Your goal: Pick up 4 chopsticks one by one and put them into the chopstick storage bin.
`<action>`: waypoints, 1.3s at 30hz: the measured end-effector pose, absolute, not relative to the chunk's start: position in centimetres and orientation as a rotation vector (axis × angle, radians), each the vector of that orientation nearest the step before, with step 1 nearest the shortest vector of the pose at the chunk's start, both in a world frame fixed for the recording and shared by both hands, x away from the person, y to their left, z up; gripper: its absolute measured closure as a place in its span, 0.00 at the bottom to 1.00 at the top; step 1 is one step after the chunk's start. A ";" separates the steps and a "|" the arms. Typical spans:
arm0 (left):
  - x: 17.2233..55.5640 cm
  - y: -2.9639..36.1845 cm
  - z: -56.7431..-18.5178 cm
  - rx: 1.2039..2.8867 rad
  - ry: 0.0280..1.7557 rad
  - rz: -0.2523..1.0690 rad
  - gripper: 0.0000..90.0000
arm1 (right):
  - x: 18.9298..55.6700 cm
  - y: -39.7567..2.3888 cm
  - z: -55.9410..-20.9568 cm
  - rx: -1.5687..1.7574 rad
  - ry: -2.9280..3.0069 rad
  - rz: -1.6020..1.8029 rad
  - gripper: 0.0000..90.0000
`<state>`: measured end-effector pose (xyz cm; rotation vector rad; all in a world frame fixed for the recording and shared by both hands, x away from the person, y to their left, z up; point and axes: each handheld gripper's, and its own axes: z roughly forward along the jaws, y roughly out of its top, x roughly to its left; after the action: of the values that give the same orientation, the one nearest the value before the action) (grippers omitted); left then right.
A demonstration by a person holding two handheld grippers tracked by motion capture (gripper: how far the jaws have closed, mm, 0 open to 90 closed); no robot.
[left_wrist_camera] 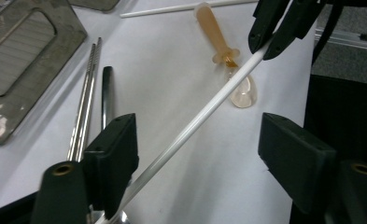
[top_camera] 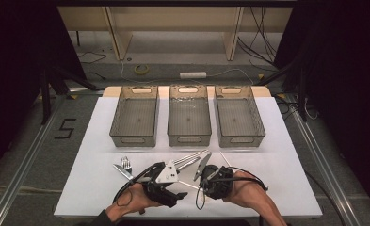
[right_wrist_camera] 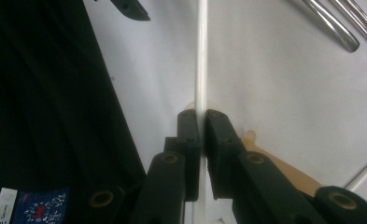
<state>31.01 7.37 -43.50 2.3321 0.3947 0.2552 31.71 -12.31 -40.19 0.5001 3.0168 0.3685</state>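
At the desk's near edge, a white stick [right_wrist_camera: 201, 56] is clamped by the right gripper [right_wrist_camera: 202, 122]. It runs between the left gripper's [left_wrist_camera: 197, 154] parted jaws, unpressed, above a spoon [left_wrist_camera: 228, 60].

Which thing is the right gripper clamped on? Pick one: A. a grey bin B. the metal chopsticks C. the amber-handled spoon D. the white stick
D: in the right gripper view the right gripper has its jaws shut on the thin white stick, while the amber-handled spoon lies on the table beneath it.
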 end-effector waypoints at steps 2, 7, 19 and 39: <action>30.9 7.3 -43.5 2.343 0.388 0.255 0.38 | 31.6 -12.1 -40.2 0.493 3.025 0.358 0.95; 30.6 7.1 -43.7 2.380 0.343 0.251 0.46 | 31.4 -11.6 -40.4 0.446 3.036 0.348 0.95; 30.2 6.8 -44.2 2.433 0.269 0.251 0.63 | 31.1 -11.1 -40.4 0.380 3.062 0.350 0.95; 29.4 6.6 -44.3 2.493 0.081 0.192 0.90 | 30.8 -11.5 -40.0 0.208 3.092 0.381 0.93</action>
<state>29.40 6.61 -44.33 2.4926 0.0814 0.1916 30.75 -11.50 -40.01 0.2080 3.0917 0.3813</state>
